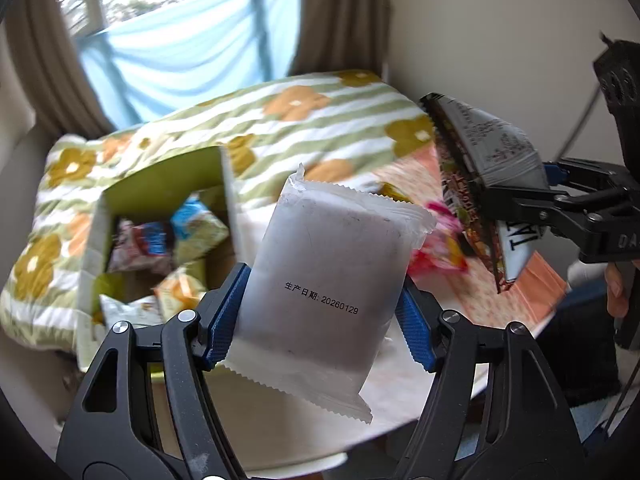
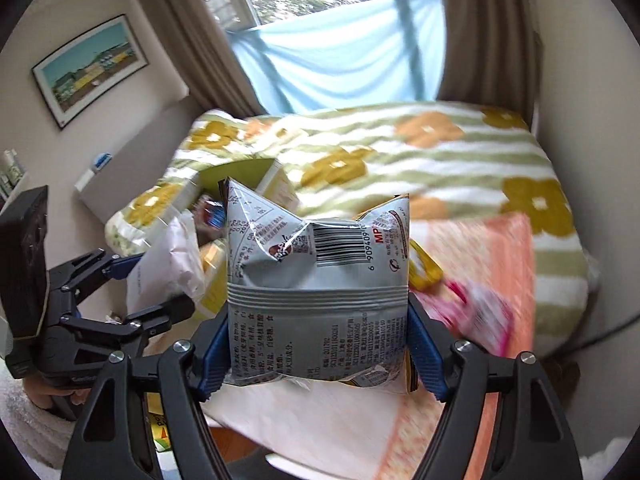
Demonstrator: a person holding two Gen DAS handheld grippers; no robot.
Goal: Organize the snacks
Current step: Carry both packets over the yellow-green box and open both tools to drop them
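Above the table (image 1: 280, 408) we hold both snacks clear: our left gripper (image 1: 320, 320) pinches a white packet (image 1: 320, 280), our right gripper (image 2: 318, 344) a grey bag (image 2: 316, 280). Ahead-left, the box (image 1: 100, 232) sits open, packets inside; loose snacks (image 1: 436, 248) lie between.

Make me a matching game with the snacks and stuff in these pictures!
Things:
1. white packet
2. grey bag
3. box
4. pink packet

Places:
A. lying on the orange cloth
B. in the right gripper
C. on the flowered blanket, snacks inside
D. in the left gripper

Pairs: 1-D, 2-B, 3-C, 4-A
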